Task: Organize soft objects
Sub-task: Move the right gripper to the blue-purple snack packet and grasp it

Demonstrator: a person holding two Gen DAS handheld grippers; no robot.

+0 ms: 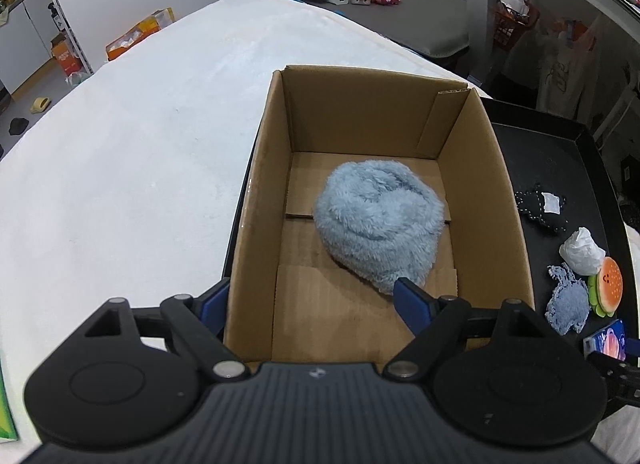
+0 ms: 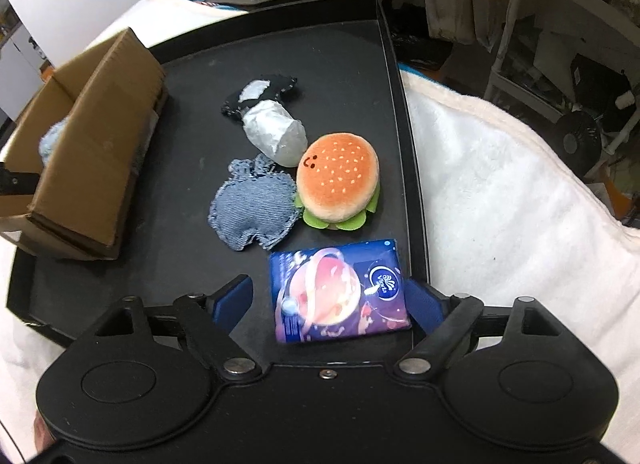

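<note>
A: Where is the left claw (image 1: 312, 306), and is it gripping anything?

B: It is spread wide and grips nothing. It hangs over the near end of the cardboard box (image 1: 256, 200); one blue finger is outside the box's left wall, the other is inside, just beside the near edge of a fluffy blue cloth (image 1: 380, 220). I cannot tell if that finger touches it.

A: Where does the cloth lie?

B: Bunched into a mound on the box floor, toward the right wall, beyond the claw.

A: And the right claw (image 2: 330, 300)?

B: Also released, holding nothing. A blue tissue pack (image 2: 340, 290) lies flat between its fingers, close against the right finger, apart from the left one. The pack is on a black tray (image 2: 352, 56), near the tray's right rim.

A: What else is on the tray, relative to the pack?

B: Just beyond it, a burger plush (image 2: 338, 178). Left of the burger and touching it, a denim plush (image 2: 256, 212). Further out, a white wrapped bundle (image 2: 276, 132) touching the burger's far side, then a small black pillow (image 2: 276, 90) partly under the bundle. The box stands on the tray's left part.

A: Under the tray?

B: A white fleecy blanket (image 2: 500, 192).
</note>
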